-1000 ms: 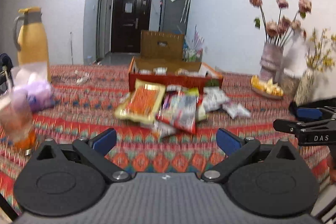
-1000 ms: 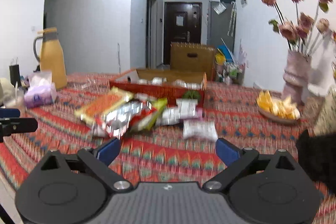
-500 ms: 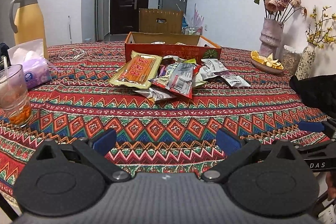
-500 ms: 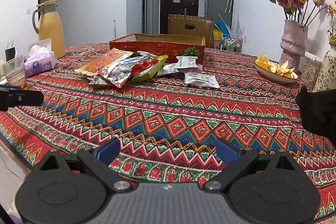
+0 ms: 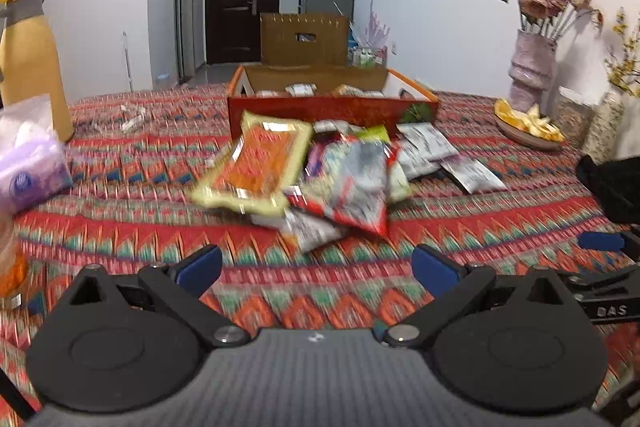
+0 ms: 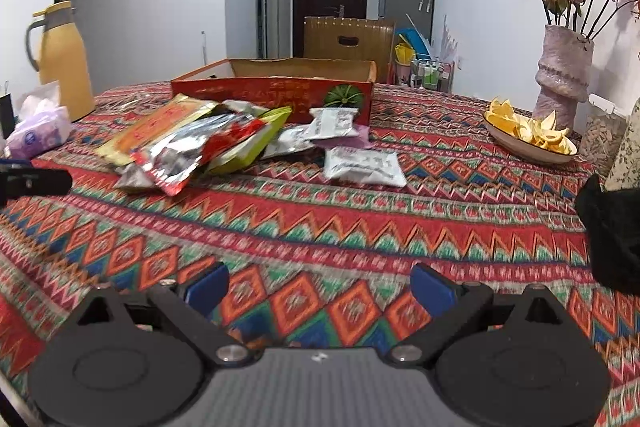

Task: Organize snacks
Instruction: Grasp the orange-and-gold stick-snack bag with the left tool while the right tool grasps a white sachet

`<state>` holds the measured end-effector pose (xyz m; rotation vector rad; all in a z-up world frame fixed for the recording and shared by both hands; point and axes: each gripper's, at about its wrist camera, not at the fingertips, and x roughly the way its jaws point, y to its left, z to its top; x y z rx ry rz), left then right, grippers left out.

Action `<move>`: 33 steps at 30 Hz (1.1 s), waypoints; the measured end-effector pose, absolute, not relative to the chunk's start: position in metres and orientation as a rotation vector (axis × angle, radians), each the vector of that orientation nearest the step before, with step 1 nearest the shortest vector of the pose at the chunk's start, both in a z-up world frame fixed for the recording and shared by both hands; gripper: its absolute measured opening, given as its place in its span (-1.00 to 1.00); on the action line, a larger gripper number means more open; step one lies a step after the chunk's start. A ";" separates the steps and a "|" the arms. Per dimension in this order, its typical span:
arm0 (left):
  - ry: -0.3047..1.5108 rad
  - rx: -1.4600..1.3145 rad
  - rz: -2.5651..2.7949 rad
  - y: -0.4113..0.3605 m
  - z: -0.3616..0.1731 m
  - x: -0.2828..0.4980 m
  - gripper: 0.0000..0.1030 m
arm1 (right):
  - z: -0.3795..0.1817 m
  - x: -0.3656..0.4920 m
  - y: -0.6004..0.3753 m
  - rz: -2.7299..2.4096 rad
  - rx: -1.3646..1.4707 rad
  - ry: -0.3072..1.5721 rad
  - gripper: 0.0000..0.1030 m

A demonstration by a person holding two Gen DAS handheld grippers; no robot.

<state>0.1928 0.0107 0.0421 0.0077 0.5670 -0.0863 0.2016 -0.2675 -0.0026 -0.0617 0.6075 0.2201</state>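
The snacks lie in a loose pile on the patterned surface (image 6: 360,227), just in front of the red cardboard box (image 5: 328,107), which already holds a few packets. Both grippers are empty, with their jaws spread wide, and both are well apart from the pile.

The left gripper (image 5: 316,265) looks almost straight at the pile: the big yellow-orange packet (image 5: 256,167) is ahead and a little to the left of its centre line, with its long axis running away from the gripper toward the box. The silver-red packet (image 5: 352,183) overlaps it on the right side.

From the right gripper (image 6: 318,285) the same pile lies ahead and to the left, but the flat white packet (image 6: 364,167) lies alone, nearly straight ahead, with its long axis across the view.

So, in my judgement, the left gripper is better placed for the pile and the right gripper for the white packet; each needs to travel forward and down. The left view is blurred, so thin packet edges are hard to read there.
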 end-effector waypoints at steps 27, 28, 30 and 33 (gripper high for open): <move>0.631 0.067 -0.111 0.050 0.003 0.386 0.00 | -0.026 0.395 -0.277 0.194 0.006 0.683 0.74; 0.629 0.058 -0.108 0.052 0.004 0.385 -0.16 | -0.028 0.395 -0.277 0.192 0.001 0.682 0.74; 0.629 0.059 -0.098 0.054 0.008 0.382 -0.33 | -0.028 0.395 -0.278 0.184 -0.008 0.679 0.70; 0.623 0.029 -0.105 0.061 0.015 0.377 -0.45 | -0.027 0.393 -0.280 0.173 -0.010 0.670 0.41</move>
